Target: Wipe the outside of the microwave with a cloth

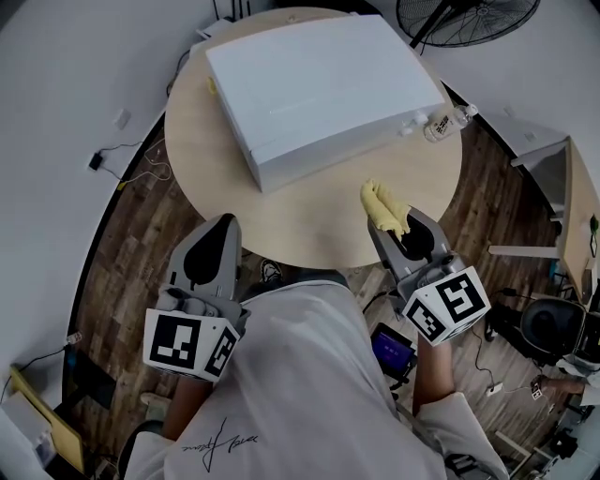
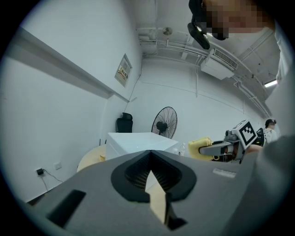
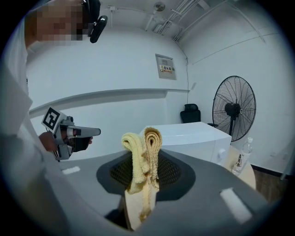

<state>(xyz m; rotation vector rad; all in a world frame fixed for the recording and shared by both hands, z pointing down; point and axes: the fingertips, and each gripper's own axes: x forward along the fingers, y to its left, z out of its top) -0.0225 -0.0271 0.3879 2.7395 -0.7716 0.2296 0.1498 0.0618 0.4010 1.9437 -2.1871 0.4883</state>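
A white microwave [image 1: 319, 84] lies on the round wooden table [image 1: 309, 225]; it also shows in the left gripper view [image 2: 138, 140] and the right gripper view [image 3: 193, 136]. My right gripper [image 1: 392, 228] is shut on a folded yellow cloth [image 1: 384, 206] over the table's near right edge, short of the microwave's front. The cloth [image 3: 143, 156] sticks up between that gripper's jaws [image 3: 145, 184]. My left gripper [image 1: 214, 246] hovers at the table's near left edge, shut with nothing in it [image 2: 150, 173]. Neither gripper touches the microwave.
A small plastic bottle [image 1: 441, 122] stands by the microwave's right corner and shows again in the right gripper view [image 3: 240, 159]. A standing fan [image 1: 469, 19] is behind the table at the right. Cables and sockets lie on the wood floor [image 1: 122, 244] at the left.
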